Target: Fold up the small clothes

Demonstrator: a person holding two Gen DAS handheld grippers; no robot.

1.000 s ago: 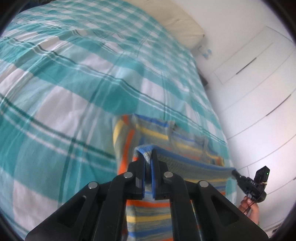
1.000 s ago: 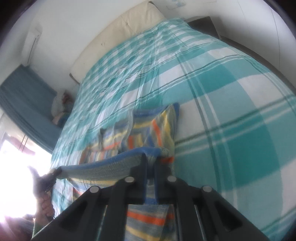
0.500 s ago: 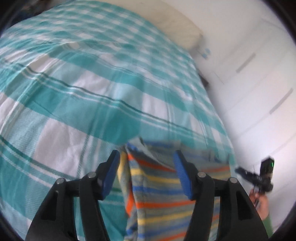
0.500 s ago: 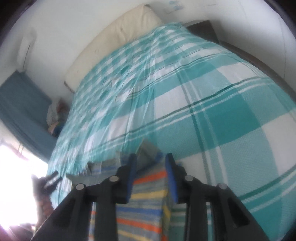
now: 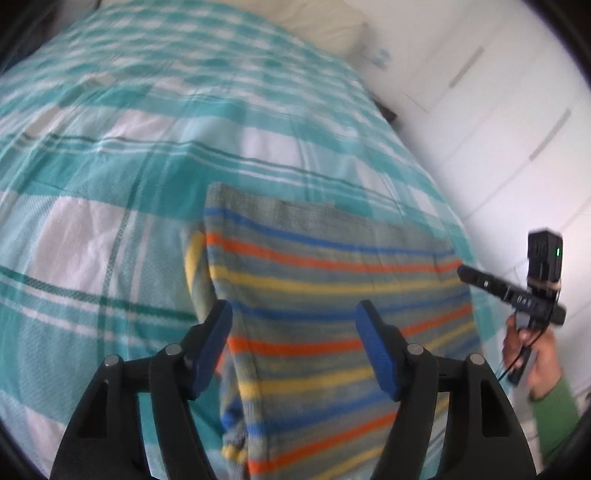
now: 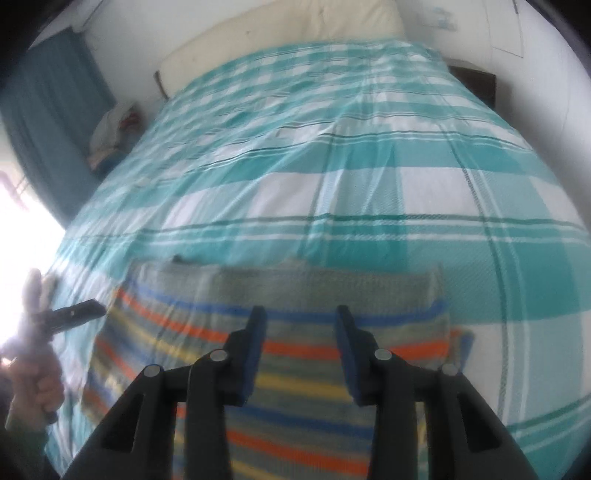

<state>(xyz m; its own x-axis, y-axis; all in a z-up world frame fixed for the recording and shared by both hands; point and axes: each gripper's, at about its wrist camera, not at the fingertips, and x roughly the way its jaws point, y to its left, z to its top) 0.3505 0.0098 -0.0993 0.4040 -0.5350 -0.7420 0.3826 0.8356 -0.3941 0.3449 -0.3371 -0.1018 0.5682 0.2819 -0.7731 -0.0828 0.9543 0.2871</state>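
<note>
Garment: we see a striped garment (image 5: 332, 295) lying folded on the bed (image 5: 110, 184), close to the bed's near edge; its bands run grey, blue, orange and yellow, and a grey band forms its far edge in the right wrist view (image 6: 295, 280).
Layers: at the garment's left side in the left wrist view, a lower layer sticks out a little from under the top one.
Left gripper: our left gripper (image 5: 295, 347) hangs above the garment with its jaws released; they have just been opening, and nothing is pinched between the blue pads (image 5: 376, 354). We also see it from the right wrist view (image 6: 74, 314), held in a hand (image 6: 33, 380) beyond the garment's left side.
Right gripper: our right gripper (image 6: 299, 350) is also let go; its jaws have just been opening, narrower than the left pair, and the cloth lies below them, not clamped. In the left wrist view it shows by the garment's right side (image 5: 513, 291), held by a hand (image 5: 532, 354) in a green sleeve (image 5: 554, 417).
Bed: a teal and white check cover, with a cream pillow (image 6: 280, 33) at the far end.
Room: white cupboard doors (image 5: 498, 110) stand along one side of the bed, a teal curtain (image 6: 48, 110) on the other.
Sharpness: both views are blurred.
</note>
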